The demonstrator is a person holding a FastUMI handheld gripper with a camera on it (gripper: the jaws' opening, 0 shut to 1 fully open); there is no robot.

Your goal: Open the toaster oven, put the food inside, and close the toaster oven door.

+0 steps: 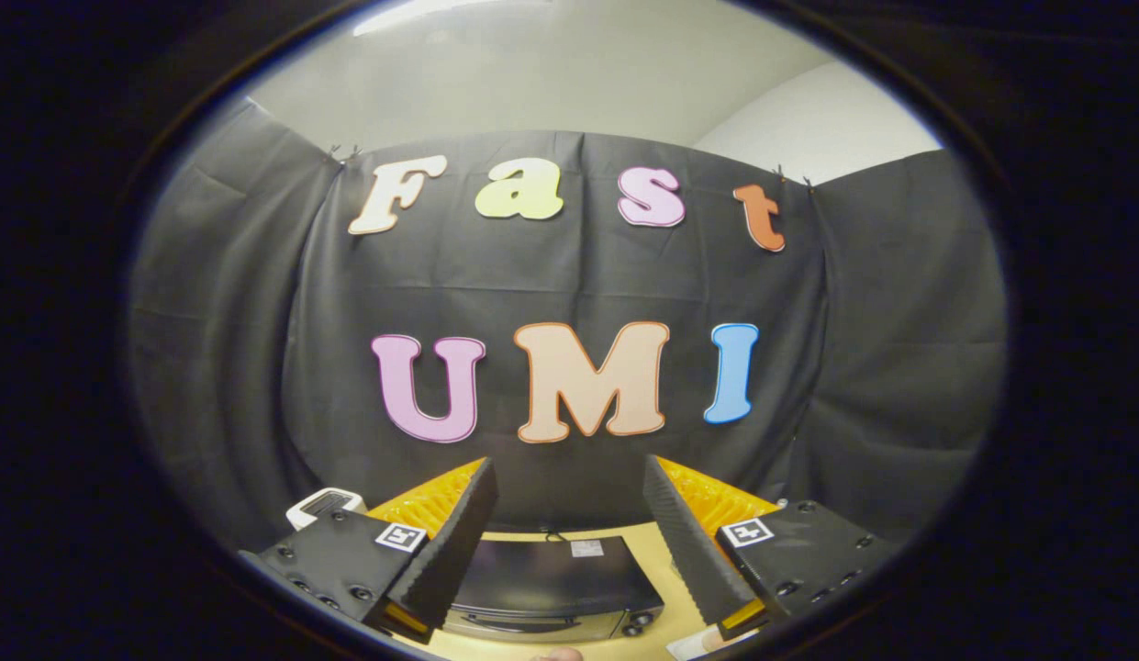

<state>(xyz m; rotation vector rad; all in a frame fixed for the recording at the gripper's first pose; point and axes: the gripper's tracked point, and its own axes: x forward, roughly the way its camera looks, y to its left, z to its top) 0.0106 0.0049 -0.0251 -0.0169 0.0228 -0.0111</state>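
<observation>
Gripper (569,477) fingers stand spread apart, holding nothing. The dark, box-shaped metal toaster oven (551,578) sits low on the tan wooden tabletop (665,601), between and below the fingers (door apparently closed). Judged stage: approach before opening. Next: descend toward the door handle.

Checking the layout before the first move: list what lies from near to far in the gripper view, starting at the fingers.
Open gripper, holding nothing → toaster oven on the table, below and between the fingers → black cloth wall → pale room wall above the cloth.
</observation>
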